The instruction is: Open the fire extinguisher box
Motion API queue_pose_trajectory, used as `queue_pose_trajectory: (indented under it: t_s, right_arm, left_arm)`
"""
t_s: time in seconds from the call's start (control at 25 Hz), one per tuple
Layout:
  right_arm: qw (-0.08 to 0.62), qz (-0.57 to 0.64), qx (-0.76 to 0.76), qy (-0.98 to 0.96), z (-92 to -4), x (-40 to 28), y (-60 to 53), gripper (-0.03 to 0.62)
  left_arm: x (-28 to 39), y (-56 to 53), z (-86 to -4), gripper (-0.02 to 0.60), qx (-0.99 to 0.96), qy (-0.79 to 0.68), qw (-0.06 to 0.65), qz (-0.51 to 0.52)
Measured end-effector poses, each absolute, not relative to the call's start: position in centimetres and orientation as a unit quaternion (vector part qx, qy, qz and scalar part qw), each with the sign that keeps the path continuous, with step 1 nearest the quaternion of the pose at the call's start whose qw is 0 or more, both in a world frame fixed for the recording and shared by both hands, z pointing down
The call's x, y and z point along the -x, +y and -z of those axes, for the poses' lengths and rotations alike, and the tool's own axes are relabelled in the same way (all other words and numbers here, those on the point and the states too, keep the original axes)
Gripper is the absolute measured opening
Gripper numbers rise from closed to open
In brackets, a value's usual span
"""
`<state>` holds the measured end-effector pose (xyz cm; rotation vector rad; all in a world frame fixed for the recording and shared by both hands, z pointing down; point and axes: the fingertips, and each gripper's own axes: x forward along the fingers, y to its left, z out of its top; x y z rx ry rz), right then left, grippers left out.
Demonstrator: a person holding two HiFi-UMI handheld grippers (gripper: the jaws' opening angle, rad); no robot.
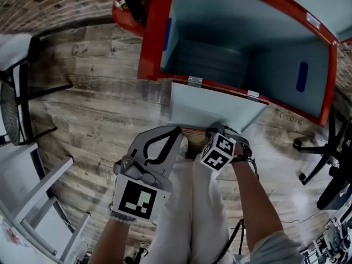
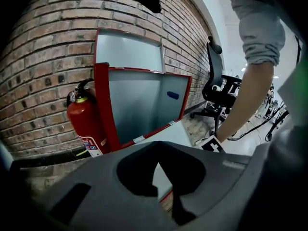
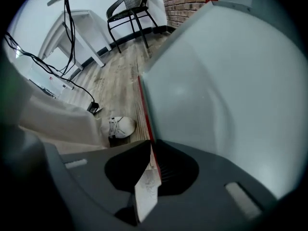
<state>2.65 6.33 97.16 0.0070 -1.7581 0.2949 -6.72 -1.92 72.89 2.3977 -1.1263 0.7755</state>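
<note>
At eleven o'clock in the head view, a red fire extinguisher (image 1: 129,4) stands against the brick wall (image 1: 44,4), just beside the box. Toward seven o'clock the left gripper (image 1: 177,138) hangs with its jaws slightly apart and nothing between them. The red box (image 1: 220,59) fills twelve to two o'clock, its door (image 1: 214,111) swung down and open. Just right of centre, the right gripper (image 1: 217,132) is clamped on the door's red-trimmed edge. An office chair (image 1: 324,164) sits at four o'clock.
</note>
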Motion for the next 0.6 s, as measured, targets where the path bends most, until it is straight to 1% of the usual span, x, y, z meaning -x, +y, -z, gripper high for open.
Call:
queue_pose_trajectory:
  t_s: [0.12, 0.2, 0.32, 0.36, 0.48, 0.6]
  right_arm:
    - [0.628, -0.145, -0.028, -0.764, -98.6, -2.8, 5.2, 0.043]
    - [0.618, -0.171, -0.060, -0.765, -99.0, -2.8, 4.1, 0.061]
    - [0.597, -0.195, -0.097, -0.772, -98.4, -2.6, 2.6, 0.065]
    - [0.591, -0.198, -0.106, -0.775, -98.0, -2.6, 2.4, 0.061]
    - [0.572, -0.210, -0.139, -0.780, -96.1, -2.8, 2.1, 0.005]
    - [0.550, -0.230, -0.166, -0.786, -93.4, -3.4, 1.6, 0.005]
  left_arm:
    - [6.8, -2.1, -73.6, -0.002, -0.852, -0.398, 0.192, -0.280]
    - [6.8, -2.4, -73.7, -0.002, -0.853, -0.399, 0.191, -0.277]
    - [6.8, -3.0, -73.8, -0.002, -0.854, -0.402, 0.188, -0.272]
    - [6.8, -2.9, -73.7, -0.002, -0.853, -0.403, 0.189, -0.271]
    - [6.4, -2.8, -73.0, -0.002, -0.853, -0.404, 0.191, -0.269]
    - [5.8, -3.0, -71.4, -0.002, -0.855, -0.405, 0.187, -0.264]
